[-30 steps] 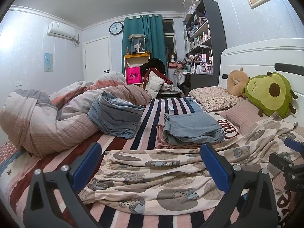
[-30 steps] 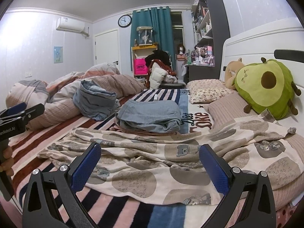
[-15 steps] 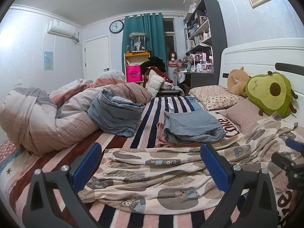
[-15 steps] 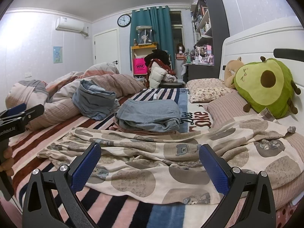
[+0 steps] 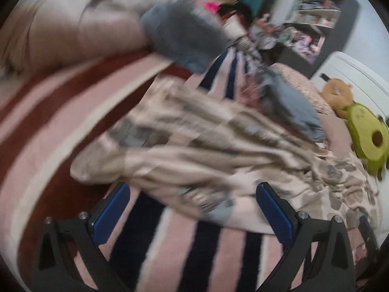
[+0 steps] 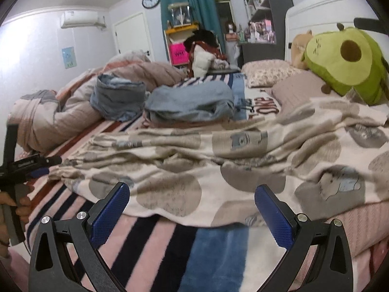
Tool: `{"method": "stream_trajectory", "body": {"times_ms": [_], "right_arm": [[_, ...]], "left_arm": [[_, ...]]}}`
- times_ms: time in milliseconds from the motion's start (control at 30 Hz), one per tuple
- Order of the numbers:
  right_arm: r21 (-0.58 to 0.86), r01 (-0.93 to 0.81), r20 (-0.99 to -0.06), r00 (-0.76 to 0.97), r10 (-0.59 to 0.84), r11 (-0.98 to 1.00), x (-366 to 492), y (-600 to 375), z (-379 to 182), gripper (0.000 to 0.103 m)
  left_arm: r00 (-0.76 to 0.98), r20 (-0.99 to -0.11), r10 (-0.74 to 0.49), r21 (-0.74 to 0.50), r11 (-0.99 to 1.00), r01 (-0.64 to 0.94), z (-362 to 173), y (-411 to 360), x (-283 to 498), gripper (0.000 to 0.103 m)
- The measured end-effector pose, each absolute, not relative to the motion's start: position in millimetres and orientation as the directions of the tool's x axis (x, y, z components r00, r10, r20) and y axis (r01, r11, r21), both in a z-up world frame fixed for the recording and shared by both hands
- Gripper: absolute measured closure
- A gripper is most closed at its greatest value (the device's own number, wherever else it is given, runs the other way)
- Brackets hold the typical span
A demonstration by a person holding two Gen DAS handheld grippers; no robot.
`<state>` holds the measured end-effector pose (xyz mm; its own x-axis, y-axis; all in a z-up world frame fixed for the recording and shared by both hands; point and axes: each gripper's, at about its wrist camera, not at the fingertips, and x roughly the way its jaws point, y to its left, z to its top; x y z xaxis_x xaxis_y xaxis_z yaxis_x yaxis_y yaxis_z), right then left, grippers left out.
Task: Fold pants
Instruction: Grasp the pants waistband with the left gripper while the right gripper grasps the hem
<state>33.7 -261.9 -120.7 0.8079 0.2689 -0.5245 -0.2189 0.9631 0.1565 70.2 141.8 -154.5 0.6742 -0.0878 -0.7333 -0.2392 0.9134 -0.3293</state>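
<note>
Tilted and dropped toward the pants [image 5: 218, 146], left gripper [image 5: 192, 206] and right gripper [image 6: 192, 206] fingers gape wide, empty.

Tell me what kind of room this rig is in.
A lived-in home bedroom, by the look of it: a bed with a striped blanket and pillow, an avocado plush by the white headboard, patterned pants spread out.
</note>
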Motion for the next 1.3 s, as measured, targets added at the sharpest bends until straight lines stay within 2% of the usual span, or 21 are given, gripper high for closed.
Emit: {"method": "stream_trajectory", "body": {"times_ms": [133, 300, 400, 433, 467, 500, 533, 567, 633, 867, 933, 1067, 1300], "right_arm": [[0.152, -0.182, -0.551, 0.800, 0.236, 0.971, 40.6, -265.2, -131.8, 0.001], [0.209, -0.133, -0.566, 0.791, 0.231, 0.969, 46.5, -282.0, -136.9, 0.001], [0.221, -0.114, -0.570, 0.791, 0.223, 0.969, 48.6, -288.5, -139.4, 0.001], [0.217, -0.109, -0.573, 0.790, 0.217, 0.970, 47.9, -290.1, -140.4, 0.001], [0.213, -0.104, -0.576, 0.790, 0.211, 0.972, 47.2, -291.5, -141.5, 0.001], [0.209, -0.095, -0.582, 0.788, 0.201, 0.973, 45.1, -294.0, -143.2, 0.001], [0.207, -0.091, -0.589, 0.783, 0.199, 0.974, 43.1, -295.5, -145.1, 0.001], [0.206, -0.088, -0.600, 0.776, 0.197, 0.975, 39.2, -298.5, -147.0, 0.001], [0.199, -0.073, -0.613, 0.768, 0.183, 0.977, 29.1, -308.7, -147.1, 0.002], [0.118, 0.082, -0.591, 0.806, 0.004, 0.990, -0.2, -372.2, -119.9, 0.002], [0.082, 0.128, -0.599, 0.799, -0.053, 0.988, 0.8, -389.6, -113.5, 0.012], [0.042, 0.211, -0.655, 0.744, -0.133, 0.977, 13.5, -419.3, -115.3, 0.015], [0.091, 0.329, -0.648, 0.737, -0.195, 0.940, 13.6, -448.0, -120.1, 0.015]], "left_arm": [[0.632, -0.767, -0.112, -0.364, 0.887, -0.284, -179.8, 158.8, 76.2, 0.001], [0.639, -0.753, -0.159, -0.415, 0.868, -0.273, -193.7, 168.2, 94.9, 0.003], [0.639, -0.750, -0.172, -0.429, 0.861, -0.272, -193.2, 167.5, 112.2, 0.019], [0.642, -0.747, -0.173, -0.431, 0.861, -0.271, -193.1, 169.1, 114.2, 0.029], [0.643, -0.747, -0.171, -0.431, 0.860, -0.273, -193.6, 168.9, 119.9, 0.045], [0.631, -0.758, -0.164, -0.421, 0.862, -0.282, -194.3, 171.2, 125.5, 0.055], [0.625, -0.763, -0.163, -0.418, 0.862, -0.286, -193.8, 174.6, 128.8, 0.077], [0.629, -0.755, -0.185, -0.441, 0.854, -0.278, -192.1, 178.9, 129.1, 0.088], [0.652, -0.721, -0.236, -0.510, 0.818, -0.267, -185.9, 188.3, 128.6, 0.091], [0.698, -0.698, -0.159, -0.440, 0.865, -0.242, -154.9, 187.4, 116.2, 0.093], [0.705, -0.696, -0.138, -0.420, 0.875, -0.243, -150.5, 189.2, 111.8, 0.093], [0.715, -0.689, -0.121, -0.426, 0.866, -0.263, -146.3, 201.1, 104.9, 0.093], [0.716, -0.693, -0.079, -0.376, 0.887, -0.267, -145.4, 199.1, 100.5, 0.093]]}}
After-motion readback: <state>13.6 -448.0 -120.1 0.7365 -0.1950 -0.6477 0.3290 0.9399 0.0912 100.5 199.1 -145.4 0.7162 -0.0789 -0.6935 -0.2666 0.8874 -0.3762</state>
